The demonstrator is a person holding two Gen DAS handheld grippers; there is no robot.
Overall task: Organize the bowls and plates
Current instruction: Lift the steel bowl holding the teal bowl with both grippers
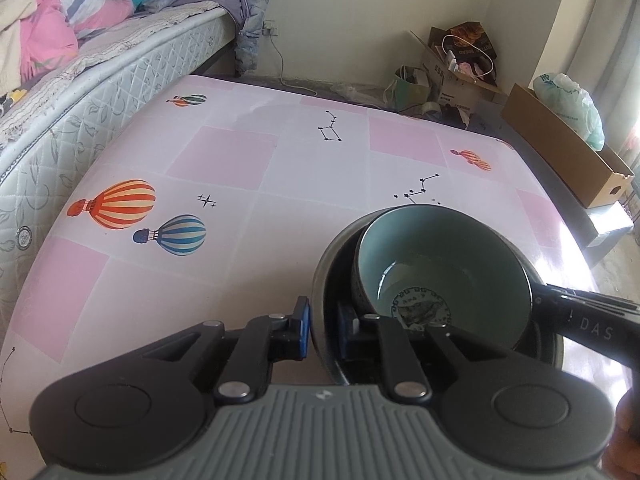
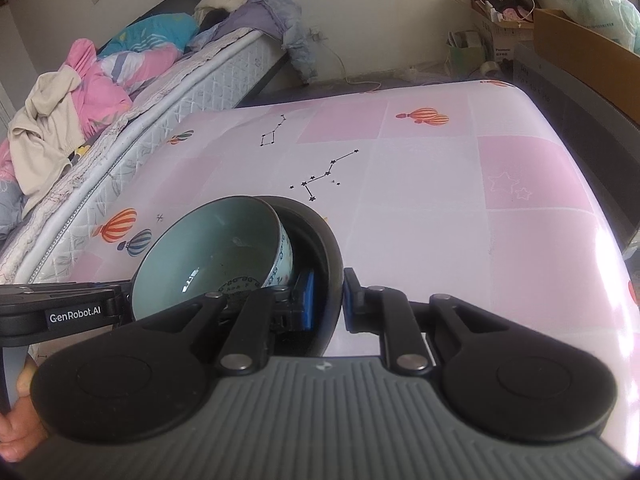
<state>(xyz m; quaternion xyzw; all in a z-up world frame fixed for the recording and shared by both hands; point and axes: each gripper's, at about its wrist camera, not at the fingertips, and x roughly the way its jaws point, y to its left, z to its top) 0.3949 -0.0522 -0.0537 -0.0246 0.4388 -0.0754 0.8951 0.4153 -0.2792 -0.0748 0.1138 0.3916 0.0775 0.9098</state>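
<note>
A teal bowl (image 1: 440, 264) with a patterned bottom sits tilted inside a dark deep plate (image 1: 332, 256) over the pink tablecloth. My left gripper (image 1: 322, 320) is shut on the plate's near-left rim, one blue pad outside and one inside. In the right wrist view the same teal bowl (image 2: 212, 248) leans in the dark plate (image 2: 320, 224), and my right gripper (image 2: 330, 300) is shut on the plate's right rim. Each gripper shows in the other's view: the right gripper (image 1: 560, 312) and the left gripper (image 2: 120, 300). Whether the plate rests on the table I cannot tell.
The table (image 1: 240, 168) wears a pink checked cloth with balloon prints. A bed (image 1: 100, 80) with piled bedding runs along its left edge. Cardboard boxes (image 1: 560, 152) and bags stand on the floor beyond the far right corner. A hand (image 2: 16, 432) holds the left gripper.
</note>
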